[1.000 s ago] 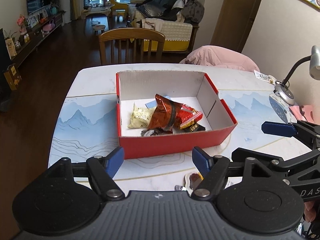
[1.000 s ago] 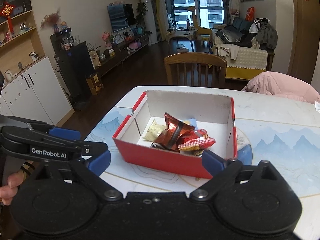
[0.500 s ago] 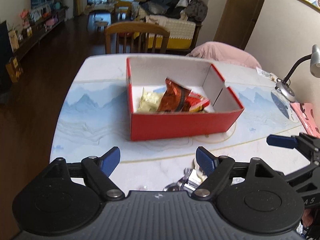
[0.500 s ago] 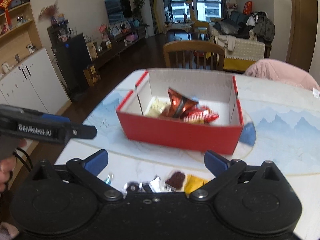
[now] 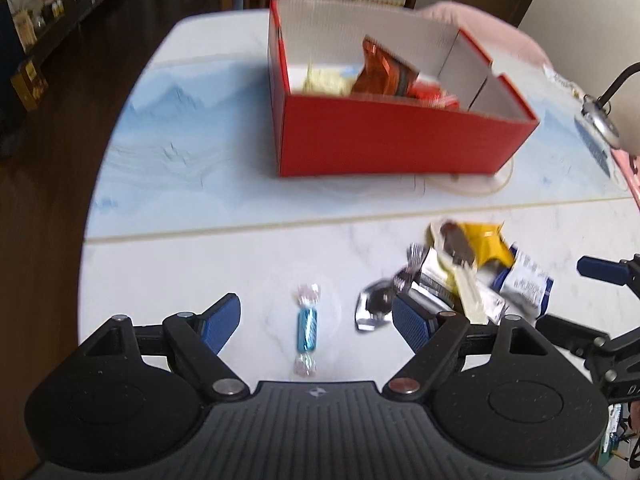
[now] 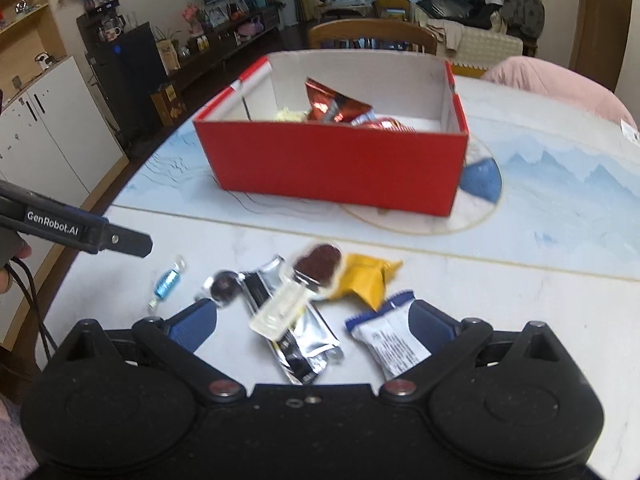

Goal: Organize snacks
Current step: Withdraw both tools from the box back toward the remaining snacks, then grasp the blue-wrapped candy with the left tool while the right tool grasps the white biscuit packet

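A red cardboard box [image 5: 384, 140] [image 6: 336, 168] stands mid-table with several snack packets inside, an orange-brown bag [image 5: 384, 72] on top. Loose snacks lie on the white table near its front edge: a blue wrapped candy [image 5: 307, 328] [image 6: 166, 283], a silver bar [image 6: 296, 336], a yellow packet [image 5: 486, 242] [image 6: 366, 278], a white-and-blue packet [image 6: 390, 338] and a chocolate-picture wrapper [image 6: 318, 264]. My left gripper [image 5: 316, 318] hangs open above the blue candy, not touching it. My right gripper [image 6: 312, 324] is open over the silver bar and its neighbours.
A wooden chair [image 6: 372, 36] stands behind the table, a pink cushion [image 6: 560, 84] at the far right. A desk lamp [image 5: 600, 112] sits by the table's right edge. The table's rounded left edge [image 5: 100, 184] drops to dark floor. A hand [image 6: 8, 264] holds the left gripper.
Both grippers have sunk toward the table and tipped downward. The loose snacks at the front edge, hidden before, have come into view. The left jaws stand slightly wider.
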Demonstrator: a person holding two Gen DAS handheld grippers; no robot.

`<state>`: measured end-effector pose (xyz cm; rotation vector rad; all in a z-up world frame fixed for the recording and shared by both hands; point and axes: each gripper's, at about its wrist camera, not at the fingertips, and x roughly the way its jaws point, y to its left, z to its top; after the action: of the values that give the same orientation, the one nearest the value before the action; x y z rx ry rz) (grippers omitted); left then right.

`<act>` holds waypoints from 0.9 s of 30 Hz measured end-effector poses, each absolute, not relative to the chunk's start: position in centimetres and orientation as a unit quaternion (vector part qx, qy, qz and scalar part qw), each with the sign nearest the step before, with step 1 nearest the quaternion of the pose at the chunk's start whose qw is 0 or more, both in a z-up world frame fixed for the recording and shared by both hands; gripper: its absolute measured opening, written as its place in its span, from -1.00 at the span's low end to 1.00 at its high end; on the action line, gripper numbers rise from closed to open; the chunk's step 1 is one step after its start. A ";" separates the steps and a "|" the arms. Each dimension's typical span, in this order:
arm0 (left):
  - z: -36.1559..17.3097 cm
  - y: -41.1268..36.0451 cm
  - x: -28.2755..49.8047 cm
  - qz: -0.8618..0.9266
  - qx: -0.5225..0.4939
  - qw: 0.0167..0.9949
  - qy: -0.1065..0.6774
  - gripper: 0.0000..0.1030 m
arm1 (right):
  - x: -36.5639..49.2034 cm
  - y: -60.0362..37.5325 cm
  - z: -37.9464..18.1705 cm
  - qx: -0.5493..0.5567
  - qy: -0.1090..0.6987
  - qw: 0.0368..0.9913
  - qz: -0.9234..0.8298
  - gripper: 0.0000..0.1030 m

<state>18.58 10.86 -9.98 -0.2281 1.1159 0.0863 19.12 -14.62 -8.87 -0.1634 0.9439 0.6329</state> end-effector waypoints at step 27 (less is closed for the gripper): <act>-16.1 9.1 20.2 0.064 -0.087 0.810 0.577 -0.05 | 24.1 -17.2 -15.3 -0.167 0.499 0.796 0.301 0.62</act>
<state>20.18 9.10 -16.10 -0.1851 1.2322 0.1374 24.08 -17.17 -15.35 -0.3580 1.0713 0.6462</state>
